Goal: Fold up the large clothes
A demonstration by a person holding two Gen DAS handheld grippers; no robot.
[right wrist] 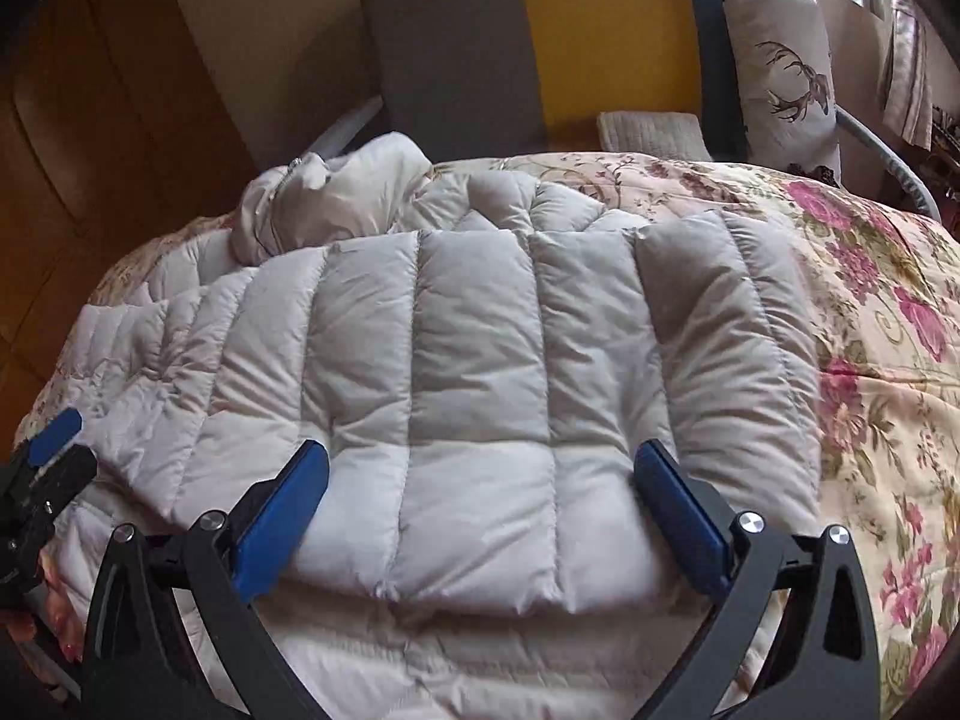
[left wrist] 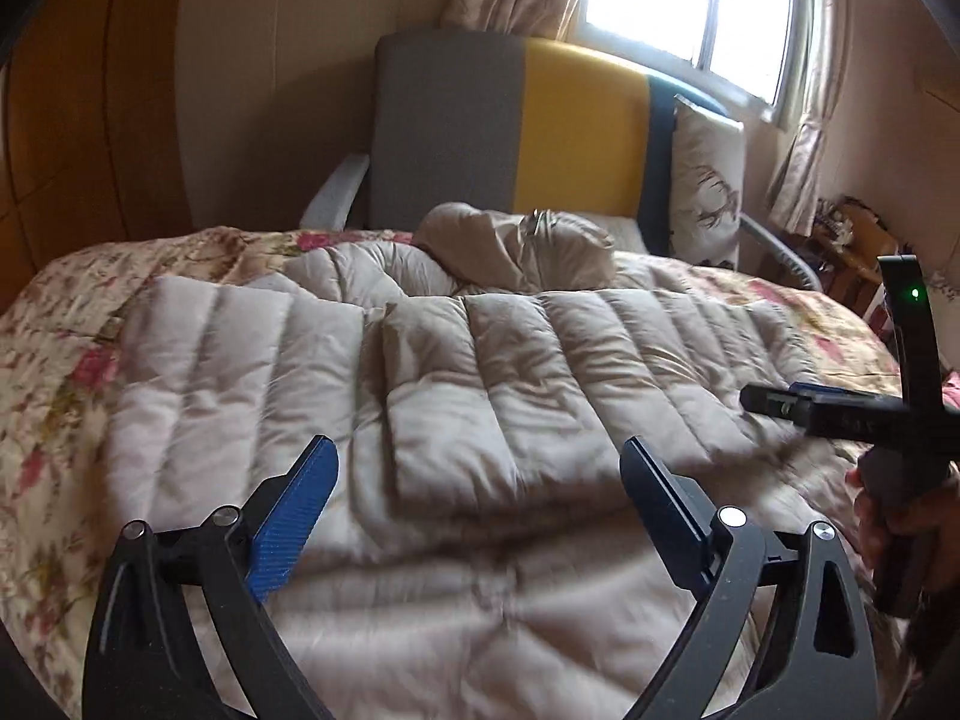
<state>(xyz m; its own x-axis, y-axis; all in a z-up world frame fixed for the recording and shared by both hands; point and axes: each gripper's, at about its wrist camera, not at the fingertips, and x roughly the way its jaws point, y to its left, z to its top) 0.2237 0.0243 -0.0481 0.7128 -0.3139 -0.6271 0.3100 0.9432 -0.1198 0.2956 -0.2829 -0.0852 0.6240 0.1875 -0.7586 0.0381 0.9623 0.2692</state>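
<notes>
A pale grey quilted puffer jacket (left wrist: 480, 372) lies spread on the bed, its sleeves folded in over the body and its hood (left wrist: 516, 246) bunched at the far end. It fills the right wrist view (right wrist: 480, 372) too. My left gripper (left wrist: 477, 474) is open and empty, hovering above the jacket's near part. My right gripper (right wrist: 480, 480) is open and empty, its fingers straddling the folded sleeve panel near its lower edge. The right gripper also shows at the right of the left wrist view (left wrist: 774, 402). The left gripper's tip shows at the left edge of the right wrist view (right wrist: 54, 438).
A floral bedspread (right wrist: 870, 324) covers the bed. A grey and yellow headboard (left wrist: 510, 126) stands behind, with a deer-print pillow (left wrist: 708, 192) at its right. A window with curtains (left wrist: 702, 6) is beyond. Wooden wardrobe doors (left wrist: 78, 108) stand at the left.
</notes>
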